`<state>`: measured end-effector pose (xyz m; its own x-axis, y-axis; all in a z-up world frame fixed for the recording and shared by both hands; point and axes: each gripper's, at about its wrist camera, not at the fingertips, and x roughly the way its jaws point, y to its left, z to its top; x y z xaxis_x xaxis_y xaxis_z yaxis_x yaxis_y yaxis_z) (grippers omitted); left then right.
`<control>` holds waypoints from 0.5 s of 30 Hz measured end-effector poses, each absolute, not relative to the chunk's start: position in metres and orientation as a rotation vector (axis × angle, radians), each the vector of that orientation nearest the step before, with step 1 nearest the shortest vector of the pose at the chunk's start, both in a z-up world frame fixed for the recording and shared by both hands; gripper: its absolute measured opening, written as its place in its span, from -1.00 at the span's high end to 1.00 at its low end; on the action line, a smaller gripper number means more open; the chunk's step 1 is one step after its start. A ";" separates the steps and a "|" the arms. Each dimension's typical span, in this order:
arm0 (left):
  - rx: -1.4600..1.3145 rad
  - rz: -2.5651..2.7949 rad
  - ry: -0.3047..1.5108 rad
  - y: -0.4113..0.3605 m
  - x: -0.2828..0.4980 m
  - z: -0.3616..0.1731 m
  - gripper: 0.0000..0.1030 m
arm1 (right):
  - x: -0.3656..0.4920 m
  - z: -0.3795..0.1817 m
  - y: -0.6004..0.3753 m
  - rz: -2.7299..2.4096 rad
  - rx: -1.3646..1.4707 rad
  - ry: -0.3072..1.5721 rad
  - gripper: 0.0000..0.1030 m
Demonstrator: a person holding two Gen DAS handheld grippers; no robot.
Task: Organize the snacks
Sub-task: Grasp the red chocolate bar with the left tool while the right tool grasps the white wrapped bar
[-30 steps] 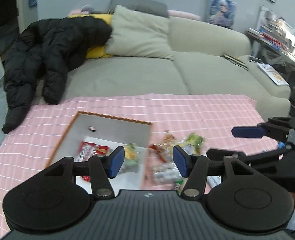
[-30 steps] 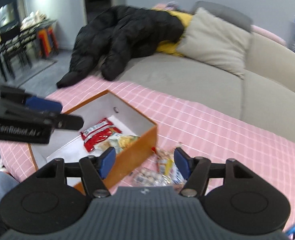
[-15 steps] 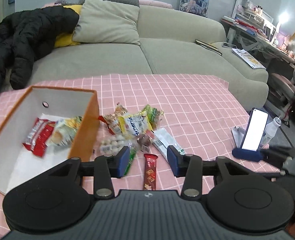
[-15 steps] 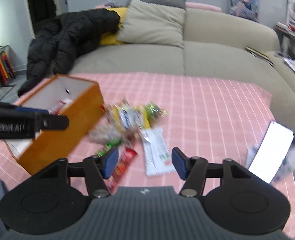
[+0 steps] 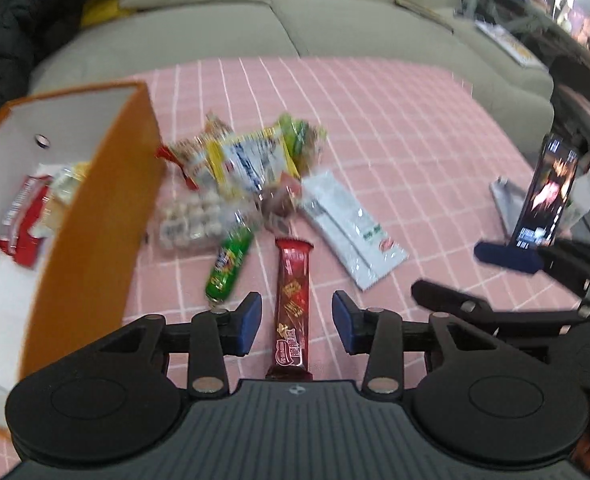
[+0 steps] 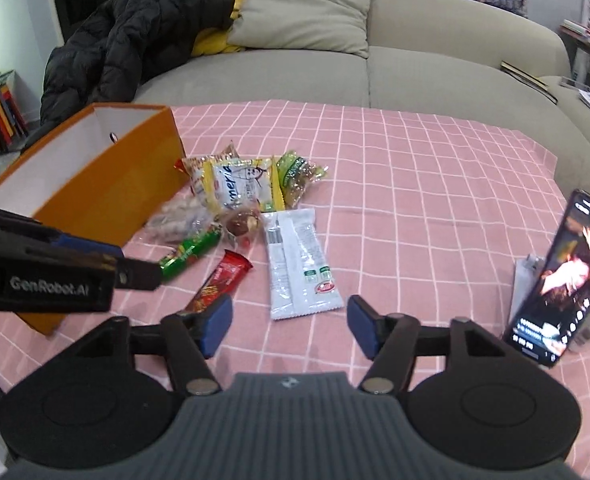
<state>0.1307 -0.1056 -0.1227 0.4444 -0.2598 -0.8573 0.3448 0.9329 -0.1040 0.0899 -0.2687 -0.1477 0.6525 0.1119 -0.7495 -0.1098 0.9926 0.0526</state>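
A red snack bar [image 5: 293, 292] lies lengthwise on the pink checked cloth [image 5: 415, 152], right under my left gripper [image 5: 297, 320]. Its blue pads stand open on either side of the bar without touching it. A green tube snack [image 5: 229, 264] lies just left of the bar. A white packet [image 6: 299, 264] lies ahead of my right gripper [image 6: 289, 325], whose jaws are opening with nothing between them. Behind sits a pile with a yellow-and-white packet [image 6: 241, 184]. The orange box [image 6: 103, 184] at the left holds a red packet [image 5: 23, 216] and another snack.
A phone [image 6: 563, 276] stands propped on a stand at the table's right edge, a bottle beside it. Behind the table is a grey sofa [image 6: 415, 60] with a black jacket [image 6: 135, 48] and a cushion. The left gripper [image 6: 63, 276] crosses the right wrist view's left side.
Both grippers have come down and swung from the orange box toward the loose snacks. The left jaws narrowed and now straddle the red bar; the right jaws closed a little, then widened.
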 end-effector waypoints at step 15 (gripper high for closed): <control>0.074 -0.370 1.112 -0.119 0.154 -0.190 -0.06 | 0.138 -0.197 -0.282 0.151 -0.093 0.934 -0.23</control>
<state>0.1540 -0.1189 -0.1902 0.3882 -0.2541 -0.8858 0.3275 0.9365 -0.1252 0.1382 -0.2817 -0.1973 0.5851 0.0885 -0.8061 -0.1694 0.9854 -0.0147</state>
